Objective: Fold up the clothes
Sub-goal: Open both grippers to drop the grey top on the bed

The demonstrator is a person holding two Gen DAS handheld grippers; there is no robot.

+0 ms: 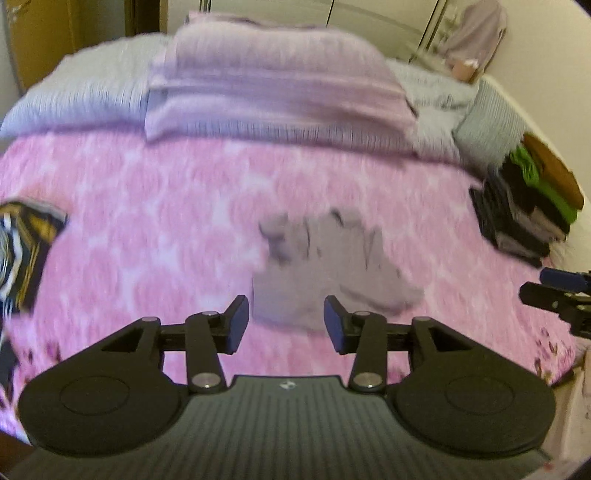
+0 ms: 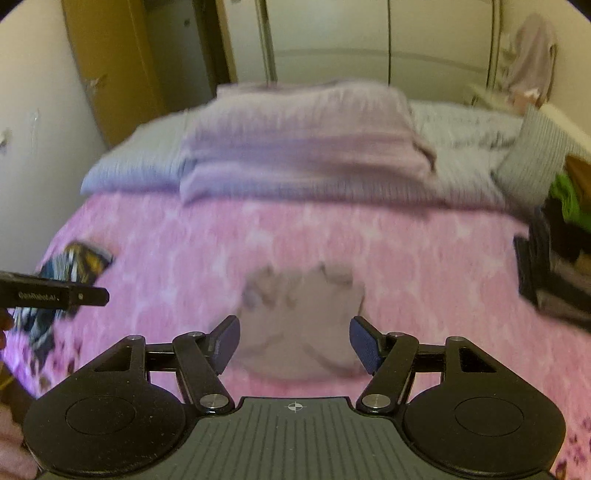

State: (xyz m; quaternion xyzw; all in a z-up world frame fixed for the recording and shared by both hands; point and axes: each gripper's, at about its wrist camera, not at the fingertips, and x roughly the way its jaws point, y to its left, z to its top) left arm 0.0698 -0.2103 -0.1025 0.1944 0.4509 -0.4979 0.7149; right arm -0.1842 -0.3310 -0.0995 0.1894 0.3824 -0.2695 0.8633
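- Your left gripper (image 1: 286, 321) and right gripper (image 2: 293, 345) both hover over the bed with jaws spread wide and nothing between them.
- Just beyond the fingertips, at 12 o'clock, a crumpled mauve-grey garment (image 1: 325, 273) lies bunched on the pink bedspread (image 1: 147, 221), touching neither gripper.
- It looks light, soft and limp; blur hides its hems, so take an outer edge or corner and expect it to sag.
- At 9 o'clock lies a dark patterned cloth (image 1: 26, 251); at 3 o'clock a stack of folded clothes (image 1: 524, 210).
- Farther off, at 12 o'clock, a lilac folded blanket (image 1: 273, 85) rests on grey bedding (image 1: 85, 92).
- Beyond the bed stand pale wardrobe doors (image 2: 332, 33).
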